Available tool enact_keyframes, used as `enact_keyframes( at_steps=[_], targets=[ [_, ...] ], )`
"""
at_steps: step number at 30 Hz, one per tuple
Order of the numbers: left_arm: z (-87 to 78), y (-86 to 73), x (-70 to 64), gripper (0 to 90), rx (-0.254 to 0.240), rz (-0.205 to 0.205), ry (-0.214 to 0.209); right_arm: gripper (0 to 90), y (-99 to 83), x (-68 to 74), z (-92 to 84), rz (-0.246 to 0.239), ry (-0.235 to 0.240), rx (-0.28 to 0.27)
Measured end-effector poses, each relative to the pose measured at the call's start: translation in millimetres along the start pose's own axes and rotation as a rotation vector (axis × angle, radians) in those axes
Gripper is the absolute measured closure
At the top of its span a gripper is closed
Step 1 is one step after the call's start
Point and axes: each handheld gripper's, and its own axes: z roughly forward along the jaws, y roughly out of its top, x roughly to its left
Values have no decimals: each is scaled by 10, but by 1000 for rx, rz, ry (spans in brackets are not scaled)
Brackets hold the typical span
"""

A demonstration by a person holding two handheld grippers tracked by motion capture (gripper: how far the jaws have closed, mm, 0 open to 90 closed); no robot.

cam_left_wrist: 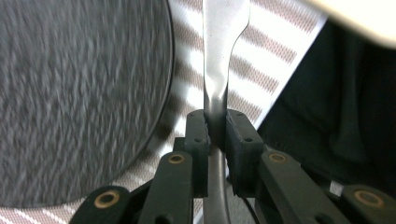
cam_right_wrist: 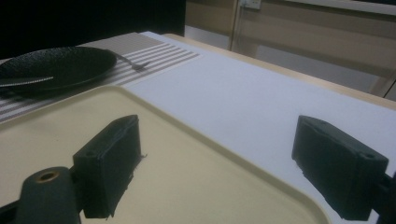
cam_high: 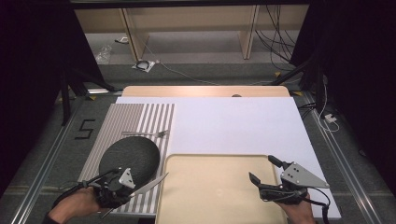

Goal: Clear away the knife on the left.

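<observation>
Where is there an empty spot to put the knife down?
The left gripper holds the knife. The tray is bare, except near the right gripper. The white sheet beyond it is bare too. The striped mat is crowded: the plate and fork leave just thin strips.

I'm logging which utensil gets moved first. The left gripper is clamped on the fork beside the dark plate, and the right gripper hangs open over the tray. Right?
Not quite: the left gripper is clamped on a knife, as the left gripper view shows. The fork lies untouched on the striped mat beyond the dark plate. The right gripper does hang open over the tray.
</observation>
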Motion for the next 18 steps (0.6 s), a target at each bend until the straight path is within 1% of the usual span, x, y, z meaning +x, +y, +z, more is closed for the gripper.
enact_keyframes(
  at_steps=[4, 6, 7, 12, 16, 18],
  targets=[
    [-11, 139, -37, 795, -30, -17, -1, 164, 1, 2, -3, 3, 2, -2],
    [-14, 199, -54, 795, -40, -10, 1, 164, 0, 2, 0, 1, 1, -1],
    [-15, 241, -74, 795, -47, 0, -3, 165, 0, 2, 1, 0, 2, -2],
    [-20, 412, -143, 795, -75, 22, -16, 164, 1, 3, -2, 0, 3, -1],
    [-21, 560, -195, 795, -84, 26, -25, 164, 1, 1, -5, -1, 2, -3],
    [-26, 621, -215, 795, -91, 23, -46, 164, 1, 1, -5, 0, 2, -3]
  ],
)
